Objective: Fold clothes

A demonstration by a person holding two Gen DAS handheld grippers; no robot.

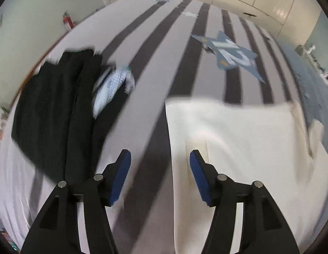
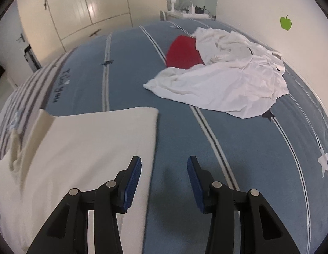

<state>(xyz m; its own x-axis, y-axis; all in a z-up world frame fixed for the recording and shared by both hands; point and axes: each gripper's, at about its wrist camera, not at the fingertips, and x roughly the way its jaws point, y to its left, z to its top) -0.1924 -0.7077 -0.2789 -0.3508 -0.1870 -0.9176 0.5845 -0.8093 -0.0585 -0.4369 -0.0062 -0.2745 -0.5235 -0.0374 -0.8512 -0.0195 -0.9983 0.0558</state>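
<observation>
A cream folded garment [image 1: 238, 148] lies flat on the bed; it also shows in the right wrist view [image 2: 83, 148]. My left gripper [image 1: 160, 158] is open and empty, hovering over the garment's left edge. My right gripper [image 2: 164, 165] is open and empty, over the garment's right edge, its left finger above the cloth. A crumpled white garment [image 2: 223, 84] lies further back on the right, partly covering a red item [image 2: 182, 53]. A black folded garment [image 1: 56, 110] lies at the left with a light blue patterned item [image 1: 112, 86] beside it.
The bed cover is grey and white striped [image 1: 155, 53] on one half and blue [image 2: 121, 67] on the other. Cream wardrobe doors [image 2: 79, 6] stand behind the bed. A white wall with green apple stickers [image 2: 285, 23] borders the right side.
</observation>
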